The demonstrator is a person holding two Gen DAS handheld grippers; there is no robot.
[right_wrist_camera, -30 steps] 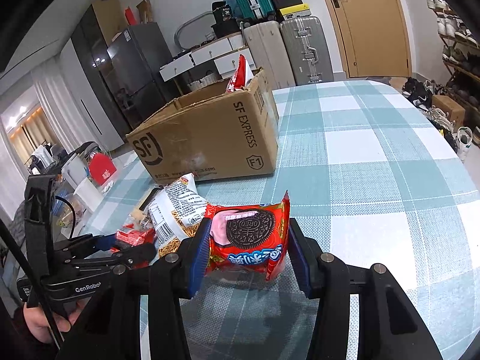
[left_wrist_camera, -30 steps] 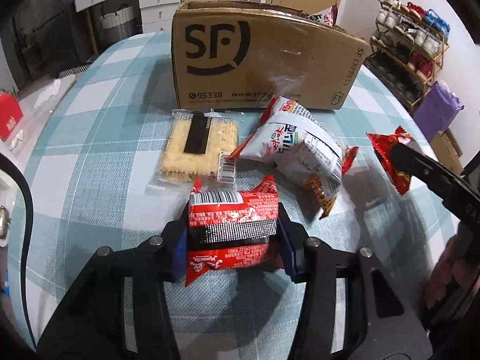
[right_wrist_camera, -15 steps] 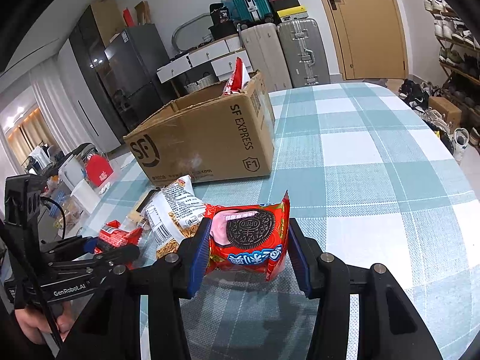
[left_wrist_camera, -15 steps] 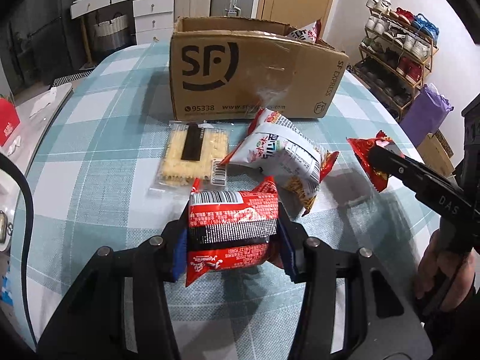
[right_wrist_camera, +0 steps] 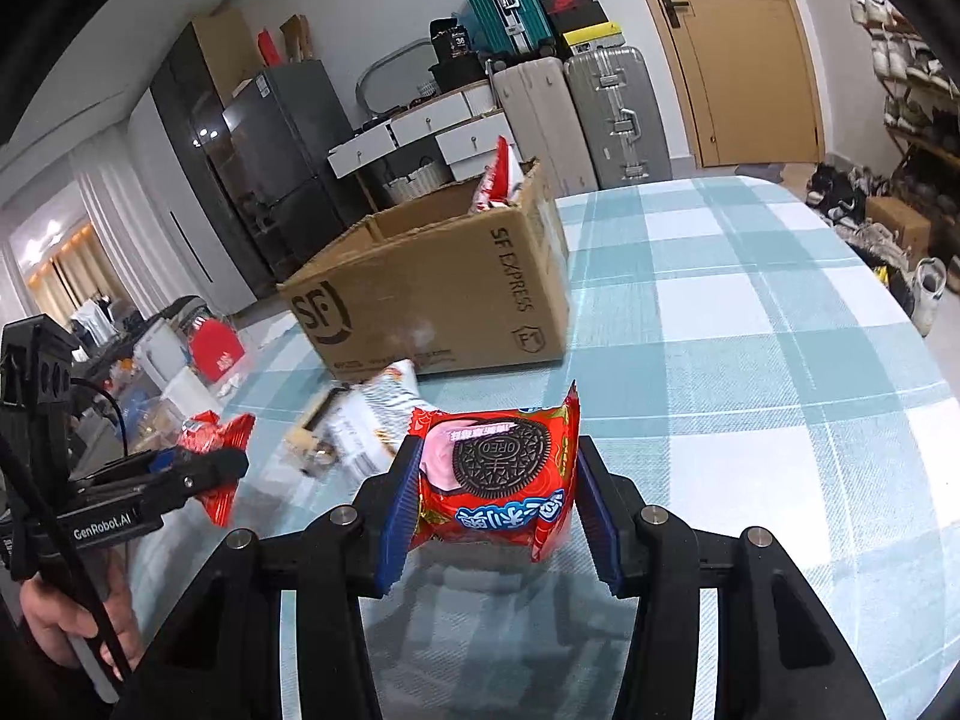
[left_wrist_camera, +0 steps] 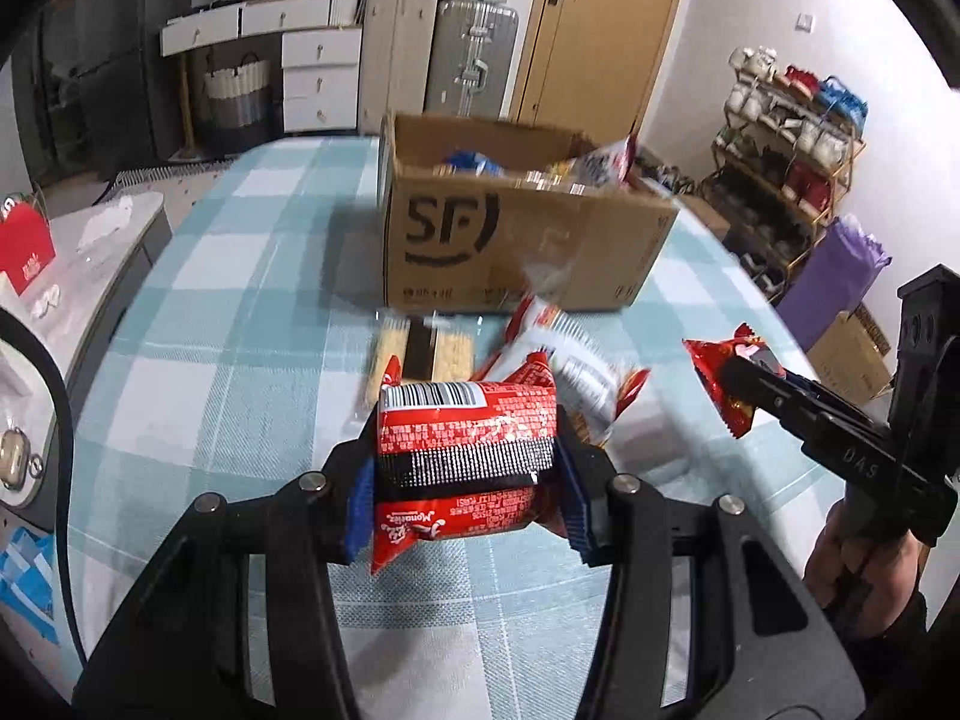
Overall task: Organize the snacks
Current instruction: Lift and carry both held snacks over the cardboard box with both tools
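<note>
Snacks: two red packets are gripped and held above the table; more lie loose on the checked cloth or sit in the box.
Left gripper [left_wrist_camera: 465, 468]: its blue pads are clamped on a red snack packet [left_wrist_camera: 465, 420], barcode side up with a black band across it, held clear of the cloth over the table's near part.
Right gripper [right_wrist_camera: 495, 489]: its pads are pressed on both sides of a red Oreo packet [right_wrist_camera: 498, 480], printed face toward the camera, held above the cloth toward the near edge.
Cardboard box [left_wrist_camera: 516, 240]: open-topped, marked SF, standing on the table toward its far edge; several packets show inside, and one white-and-red packet [right_wrist_camera: 497, 180] sticks up past the rim at a far corner.
Cracker pack [left_wrist_camera: 420, 354]: clear wrapper, flat on the cloth just in front of the box's near wall.
White-and-red bag [left_wrist_camera: 576, 366]: lying beside the cracker pack, between the two grippers, near the box's front.
Table [right_wrist_camera: 750, 360]: covered in a teal and white checked cloth, with a rounded edge.
Hands: a hand [right_wrist_camera: 66, 618] holds the left gripper's handle; another hand [left_wrist_camera: 864, 564] holds the right one.
Sharpness: the left view is blurred around the box and loose packs.
</note>
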